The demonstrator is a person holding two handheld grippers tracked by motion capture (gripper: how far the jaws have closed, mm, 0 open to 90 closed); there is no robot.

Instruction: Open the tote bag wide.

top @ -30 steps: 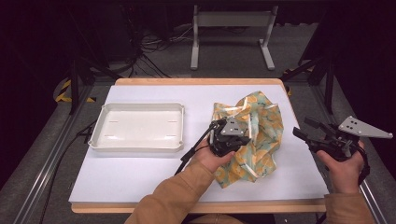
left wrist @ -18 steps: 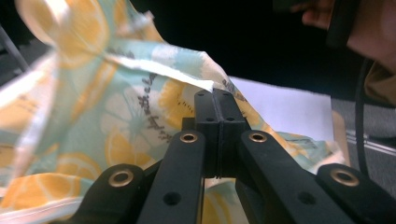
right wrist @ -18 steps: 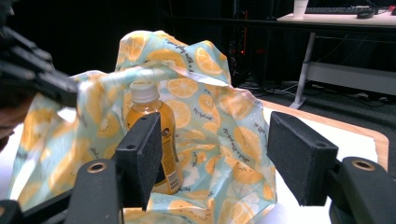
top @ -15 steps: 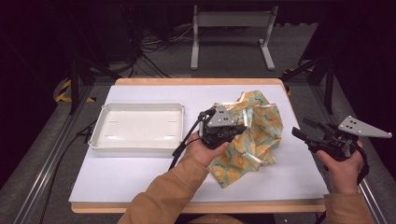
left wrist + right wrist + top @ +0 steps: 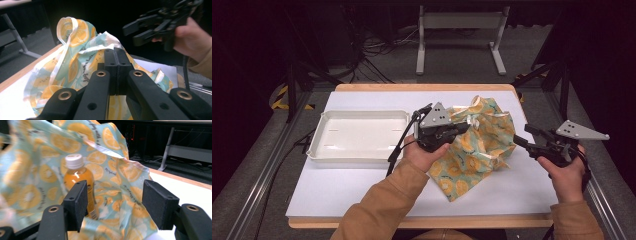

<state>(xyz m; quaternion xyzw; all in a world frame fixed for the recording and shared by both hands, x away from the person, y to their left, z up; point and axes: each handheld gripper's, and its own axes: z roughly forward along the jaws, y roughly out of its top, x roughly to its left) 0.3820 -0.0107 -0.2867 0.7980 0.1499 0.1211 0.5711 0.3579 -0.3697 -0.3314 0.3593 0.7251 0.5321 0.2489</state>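
Soft lemon-print bag [image 5: 477,145] is sagging from the clamped left tool [image 5: 460,129] (grip hems), right tool [image 5: 518,141] gaping toward the bottle [image 5: 78,181].

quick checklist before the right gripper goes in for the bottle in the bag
1. Left gripper shut on the bag: ok, its jaws are closed with fabric pinched between them in the left gripper view.
2. Bag mouth lifted open: ok, the right gripper view looks straight inside.
3. Bottle visible and upright, white cap on: ok.
4. Right gripper open: ok, nothing between its pads.
5. Gripper lined up with the bottle: not ok, the bottle sits behind the left pad, not in the gap.
6. Tray free to take it: ok.
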